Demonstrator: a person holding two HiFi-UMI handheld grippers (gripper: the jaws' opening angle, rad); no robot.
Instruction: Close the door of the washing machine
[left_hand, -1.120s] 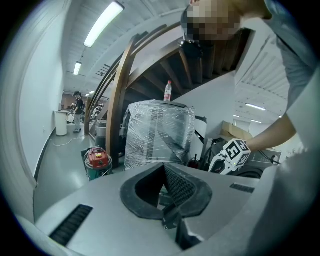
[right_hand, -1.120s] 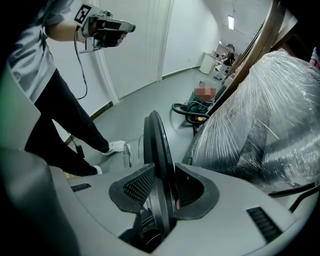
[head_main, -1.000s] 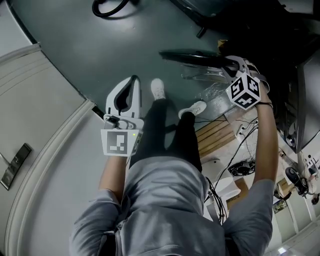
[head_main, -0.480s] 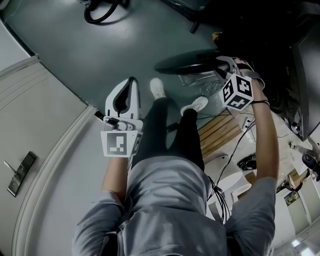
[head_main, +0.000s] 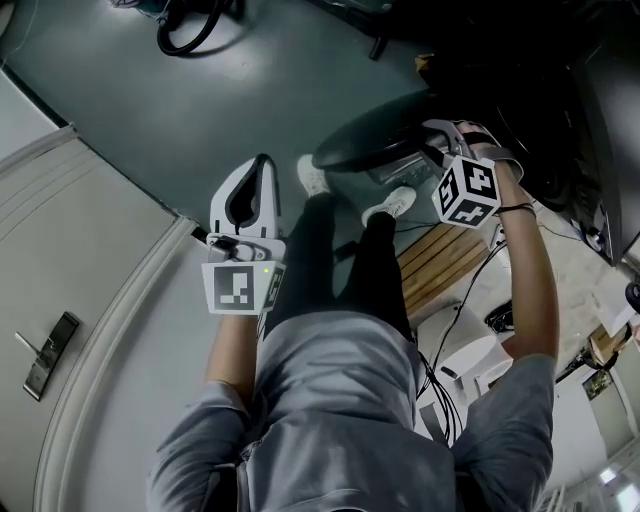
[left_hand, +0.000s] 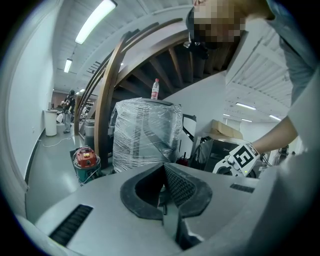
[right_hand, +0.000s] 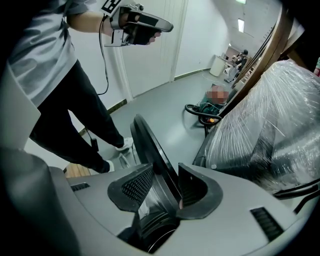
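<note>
**Status.** The washing machine door (right_hand: 150, 142) stands swung out from the cabinet, above the floor (head_main: 250, 90) and close to the person's shoes (head_main: 392, 204). It is not yet closed. We judge the remaining step to be swinging it home until the latch catches.

**Right tool** (right_hand: 165, 182). It points steeply down and straddles the door's dark rim. The jaws stand apart and have just been opening, with the rim between them. One pad lies against or just beside the rim, and the other stands clear of it. We read no clamp on the door.

**Left tool** (head_main: 264, 160). It is held out well apart from the door, with its jaws together on nothing.

**Hazards from here.**
- Loose straddle: with the jaws apart, the rim can slip out sideways during the push, so the door stops short.
- Weak push: a door that only reaches the seal may spring back unlatched.
- Trapped jaw: a jaw left behind the rim can be pinched between the door and the cabinet front.
- Hidden opening: the cabinet is dark in the head view, so we cannot tell whether anything hangs in the way.
- Footing: wooden slats (head_main: 440, 262) lie just beside the feet.
</note>
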